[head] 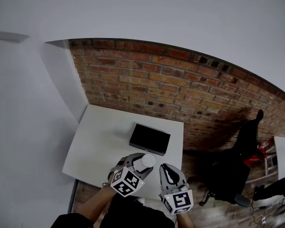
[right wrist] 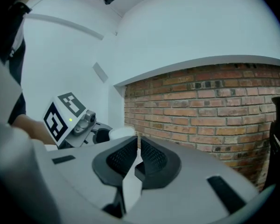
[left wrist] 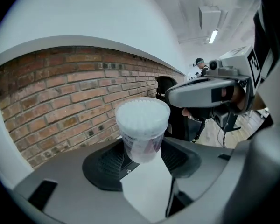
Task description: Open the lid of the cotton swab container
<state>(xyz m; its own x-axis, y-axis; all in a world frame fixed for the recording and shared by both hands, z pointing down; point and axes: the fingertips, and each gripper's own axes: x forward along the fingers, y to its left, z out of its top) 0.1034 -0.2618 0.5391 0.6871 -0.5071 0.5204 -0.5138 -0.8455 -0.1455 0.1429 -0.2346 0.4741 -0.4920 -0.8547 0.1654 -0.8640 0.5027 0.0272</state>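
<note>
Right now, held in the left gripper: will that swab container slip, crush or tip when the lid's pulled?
Probably light: the cotton swab container is clear plastic packed with swabs. Its smooth wall tapers downward, so it could slip in the left gripper, which grips only the lower part. The wall may flex if squeezed.

Tongs (right wrist: pixel 137 146) together, brick wall (right wrist: pixel 210 111) beyond
</note>
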